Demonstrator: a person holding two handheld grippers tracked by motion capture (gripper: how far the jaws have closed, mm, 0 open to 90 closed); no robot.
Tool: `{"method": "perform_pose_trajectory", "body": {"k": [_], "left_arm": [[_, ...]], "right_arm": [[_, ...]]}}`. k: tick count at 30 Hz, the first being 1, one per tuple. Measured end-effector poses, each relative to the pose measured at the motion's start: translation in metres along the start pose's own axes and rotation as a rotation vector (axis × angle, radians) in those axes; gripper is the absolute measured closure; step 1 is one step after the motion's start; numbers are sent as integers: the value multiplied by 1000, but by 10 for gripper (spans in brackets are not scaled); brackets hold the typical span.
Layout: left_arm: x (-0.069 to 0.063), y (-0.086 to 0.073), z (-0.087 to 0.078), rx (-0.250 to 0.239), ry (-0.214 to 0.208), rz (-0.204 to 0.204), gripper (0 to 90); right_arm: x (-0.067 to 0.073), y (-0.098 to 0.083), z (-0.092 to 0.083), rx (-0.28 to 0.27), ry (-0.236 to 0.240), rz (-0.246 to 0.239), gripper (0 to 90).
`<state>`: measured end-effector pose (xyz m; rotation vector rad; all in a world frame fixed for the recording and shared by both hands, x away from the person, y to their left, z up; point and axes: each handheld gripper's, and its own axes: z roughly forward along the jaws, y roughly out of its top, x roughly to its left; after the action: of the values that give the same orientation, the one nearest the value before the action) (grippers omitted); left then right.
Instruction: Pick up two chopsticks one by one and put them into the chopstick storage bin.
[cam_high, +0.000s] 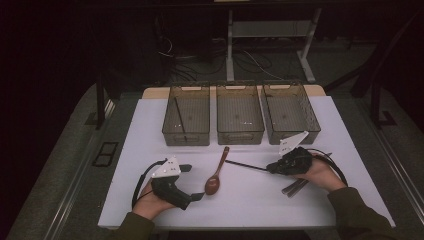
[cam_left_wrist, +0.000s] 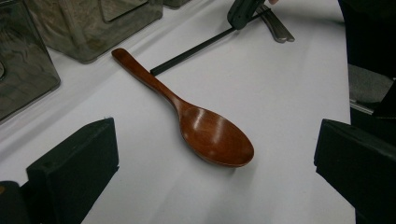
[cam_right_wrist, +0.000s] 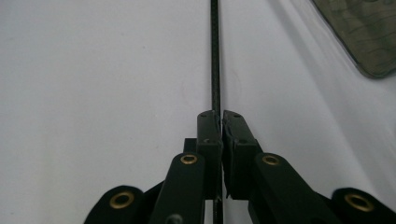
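- Sorting looked barely begun: one chopstick (cam_high: 179, 117) already lay in the left bin (cam_high: 186, 136); the middle and right bins looked bare.
- Right gripper (cam_right_wrist: 220, 122) was clamped on a second chopstick (cam_right_wrist: 215, 60) on the table (cam_high: 250, 200).
- Left gripper (cam_high: 195, 182) stood wide open, empty, facing the spoon (cam_left_wrist: 205, 130).
- No writing was legible.

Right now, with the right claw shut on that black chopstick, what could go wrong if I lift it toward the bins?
1. The right claw pinches the black chopstick near one end, so the long free end could droop or swivel on lifting.
2. That free tip points toward the wooden spoon; a sweep could knock it.
3. Some metal utensils lie right beside the right hand, which could drag them along.
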<state>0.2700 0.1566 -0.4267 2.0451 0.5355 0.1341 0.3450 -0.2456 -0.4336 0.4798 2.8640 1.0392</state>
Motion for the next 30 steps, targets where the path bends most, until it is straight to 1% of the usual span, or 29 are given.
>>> {"method": "perform_pose_trajectory", "body": {"k": [1,2,3,5,9,11,14,21,25,30], "left_arm": [[0,0,0,0,0,1,0],[0,0,0,0,0,1,0],[0,0,0,0,0,0,0],[0,0,0,2,0,-1,0],[-1,0,1,0,1,0,0],[-1,0,1,5,1,2,0],[-1,0,1,4,1,2,0],[-2,0,2,2,0,4,0],[-2,0,2,4,1,4,0],[-2,0,2,8,2,5,0]], "right_arm": [[0,0,-2,-11,1,2,864],[0,1,-4,-23,4,17,864],[-1,1,-6,-28,2,9,864],[-1,1,-10,-43,-3,25,864],[0,2,-19,-72,-14,67,864],[1,3,-24,-88,-14,96,864],[1,4,-30,-118,-17,116,865],[2,6,-42,-174,-30,133,865],[3,8,-49,-205,-52,136,865],[5,12,-60,-263,-56,143,865]]}}
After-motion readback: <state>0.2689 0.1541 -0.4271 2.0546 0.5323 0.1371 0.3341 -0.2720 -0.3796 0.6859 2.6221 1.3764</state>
